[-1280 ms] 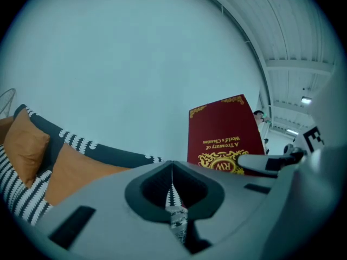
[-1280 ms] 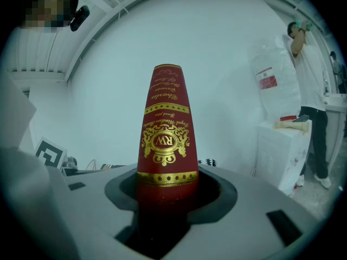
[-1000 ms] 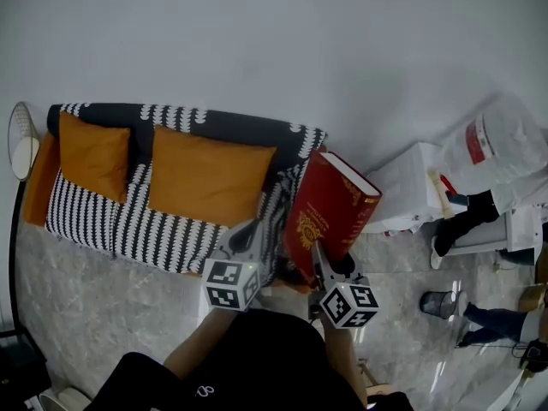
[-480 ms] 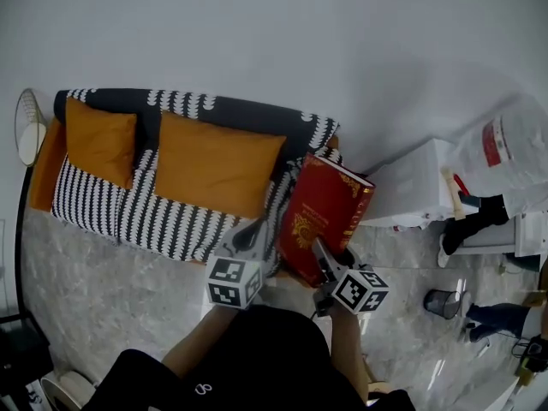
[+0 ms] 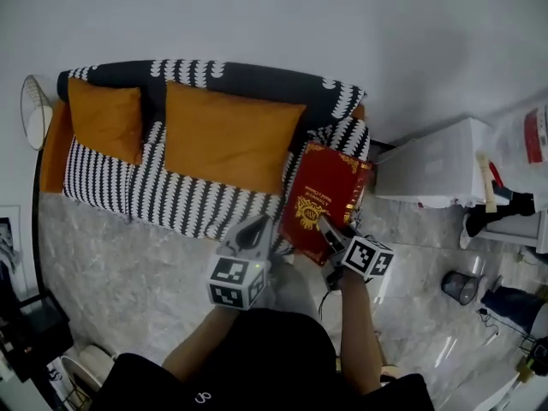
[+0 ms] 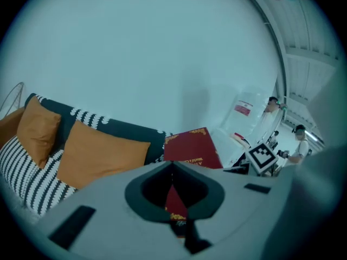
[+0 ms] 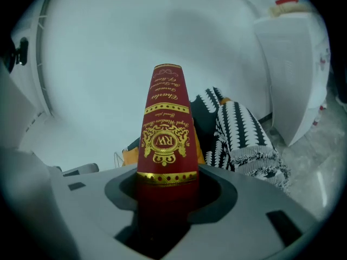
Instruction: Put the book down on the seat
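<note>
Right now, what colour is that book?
The book is deep red with gold decoration; the right gripper view shows it best.

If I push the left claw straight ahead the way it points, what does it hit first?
Likely the red book, held by the right claw, dead ahead of the left claw; depth is unclear.

We find the front strip of the sofa [image 5: 171, 199] bare. Cushions [image 5: 229, 148] fill its back, and a cabinet [image 5: 432, 174] flanks its right end.

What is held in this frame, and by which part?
The right gripper clamps the red book at the near end of its spine; the left gripper holds nothing.
</note>
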Tool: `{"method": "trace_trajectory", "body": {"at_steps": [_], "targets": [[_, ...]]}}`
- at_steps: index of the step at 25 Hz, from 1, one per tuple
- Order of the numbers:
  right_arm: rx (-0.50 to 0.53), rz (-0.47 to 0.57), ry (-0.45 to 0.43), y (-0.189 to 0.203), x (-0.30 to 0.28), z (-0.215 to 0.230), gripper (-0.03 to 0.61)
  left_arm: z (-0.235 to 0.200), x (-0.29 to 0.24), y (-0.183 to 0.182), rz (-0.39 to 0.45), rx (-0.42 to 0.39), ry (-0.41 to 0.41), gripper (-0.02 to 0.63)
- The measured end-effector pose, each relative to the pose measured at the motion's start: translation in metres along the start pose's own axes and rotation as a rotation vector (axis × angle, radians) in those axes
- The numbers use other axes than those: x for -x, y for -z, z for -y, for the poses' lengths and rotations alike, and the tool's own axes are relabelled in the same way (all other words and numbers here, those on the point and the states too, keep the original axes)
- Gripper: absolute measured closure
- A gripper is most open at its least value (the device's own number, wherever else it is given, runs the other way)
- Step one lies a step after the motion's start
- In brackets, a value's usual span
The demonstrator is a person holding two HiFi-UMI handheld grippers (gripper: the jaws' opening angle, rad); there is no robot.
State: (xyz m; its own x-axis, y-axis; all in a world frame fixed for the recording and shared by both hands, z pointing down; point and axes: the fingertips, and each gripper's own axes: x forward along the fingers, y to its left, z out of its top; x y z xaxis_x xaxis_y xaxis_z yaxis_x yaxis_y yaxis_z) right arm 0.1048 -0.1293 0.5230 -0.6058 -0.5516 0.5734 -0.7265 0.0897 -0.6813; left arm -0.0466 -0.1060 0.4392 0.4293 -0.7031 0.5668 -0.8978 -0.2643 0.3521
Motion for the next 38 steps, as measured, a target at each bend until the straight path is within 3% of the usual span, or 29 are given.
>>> {"method": "trace_trajectory", "body": {"at_steps": [12, 17, 24, 28, 38], "targets": [[-0.203, -0.152, 0.005, 0.027, -0.124, 0.084, 0.360, -0.042, -0.046, 0.034, -0.074, 0.084, -0.048, 0.601], [-0.242, -0.201, 0.031, 0.035, -0.168, 0.115, 0.360, -0.055, -0.047, 0.060, -0.121, 0.096, -0.063, 0.601], [-0.276, -0.248, -0.014, 0.047, -0.209, 0.132, 0.358, -0.063, -0.054, 0.081, -0.154, 0.122, -0.060, 0.601], [-0.218, -0.290, 0.000, 0.054, -0.222, 0.148, 0.334, -0.064, -0.058, 0.076, -0.132, 0.141, -0.045, 0.601], [0.025, -0.216, 0.270, 0.049, -0.217, 0.181, 0.257, -0.060, -0.064, 0.091, -0.161, 0.152, -0.021, 0.601]]}}
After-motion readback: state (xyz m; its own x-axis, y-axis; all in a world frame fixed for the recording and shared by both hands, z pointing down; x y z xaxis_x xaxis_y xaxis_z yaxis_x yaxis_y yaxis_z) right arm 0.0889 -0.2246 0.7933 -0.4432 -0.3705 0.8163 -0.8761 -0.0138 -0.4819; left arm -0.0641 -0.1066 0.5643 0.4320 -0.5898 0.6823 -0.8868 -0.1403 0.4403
